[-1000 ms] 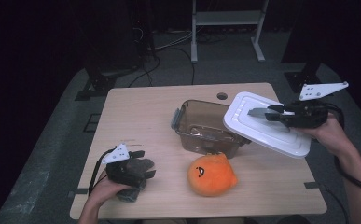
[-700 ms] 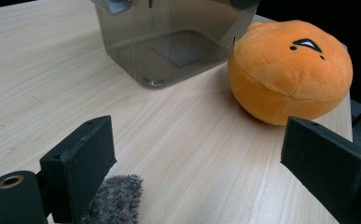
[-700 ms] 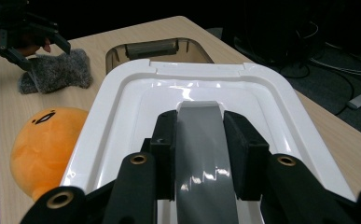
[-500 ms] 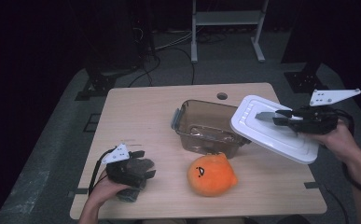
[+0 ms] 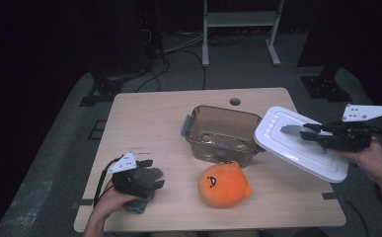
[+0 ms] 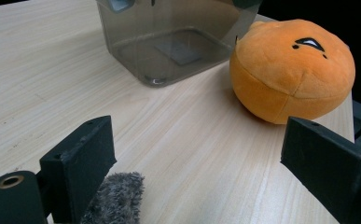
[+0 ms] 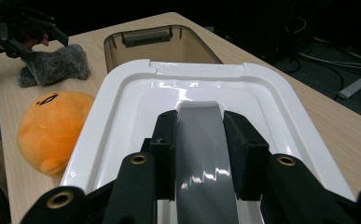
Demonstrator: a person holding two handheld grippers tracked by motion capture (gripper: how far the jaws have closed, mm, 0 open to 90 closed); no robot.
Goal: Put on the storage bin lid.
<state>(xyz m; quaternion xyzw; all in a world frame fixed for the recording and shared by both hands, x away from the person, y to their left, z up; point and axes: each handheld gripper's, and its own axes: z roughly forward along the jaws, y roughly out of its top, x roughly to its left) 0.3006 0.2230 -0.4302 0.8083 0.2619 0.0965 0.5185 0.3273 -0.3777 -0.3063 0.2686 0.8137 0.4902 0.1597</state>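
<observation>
Right now the right gripper [image 7: 199,140] has its fingers [image 7: 165,140] closed partway on the grey centre handle [image 7: 201,135] of the white lid [image 5: 297,143], pads pressing both sides of that tab. Lid is held tilted in the air, off the right end of the clear container [image 5: 220,133], partly past the tabletop [image 5: 149,123] edge. Looks like stiff moulded plastic, light, glossy so probably slippery; the raised tab is the sensible grip point, and a hold that narrow could let it swing. Left gripper [image 6: 192,158] has fingers [image 6: 82,154] wide apart, nothing between them, resting low by a grey fuzzy cloth [image 5: 141,185]. Orange plush [image 5: 224,183] is soft, sits in front of the container
</observation>
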